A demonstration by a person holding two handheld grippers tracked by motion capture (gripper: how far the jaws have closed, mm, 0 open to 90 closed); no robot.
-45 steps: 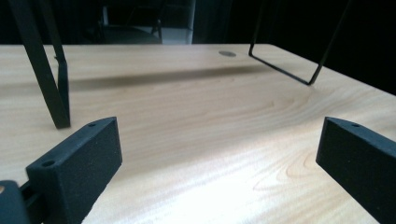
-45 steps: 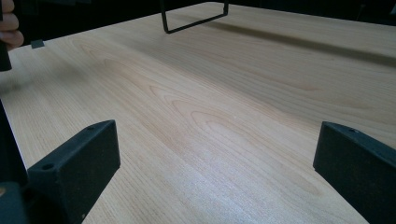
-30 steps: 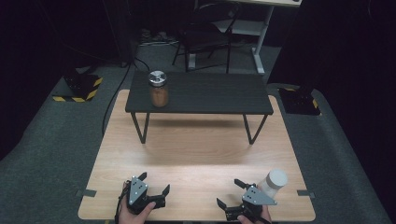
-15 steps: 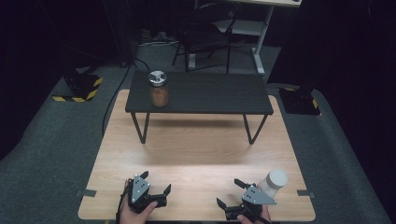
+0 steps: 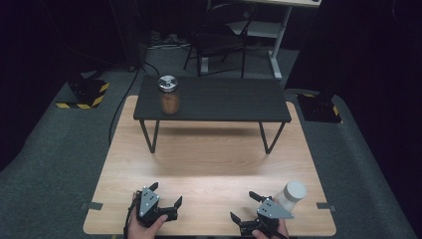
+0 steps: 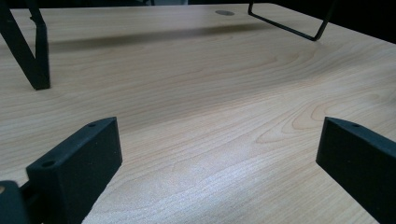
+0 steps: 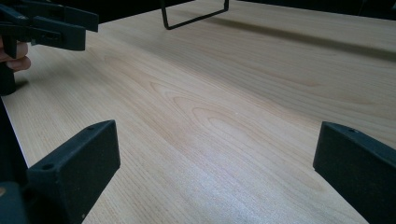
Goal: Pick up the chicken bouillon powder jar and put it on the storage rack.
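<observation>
Both jaws spread and empty, the left hand-held gripper (image 5: 165,195) and right hand-held gripper (image 5: 245,206) rest low on the surface (image 5: 209,164), a white jar (image 5: 291,194) just beside the right one, the brown jar (image 5: 169,94) well apart on the black bench (image 5: 224,97).

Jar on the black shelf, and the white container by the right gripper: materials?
Jar: looks like clear glass or clear plastic, since brownish contents show through the wall; the lid is shiny and silver-grey, likely metal. White container, standing on the table beside the right gripper: opaque, matte white, probably plastic; too small to be sure. Black shelf: dark matte top on thin black legs, seemingly metal.
</observation>
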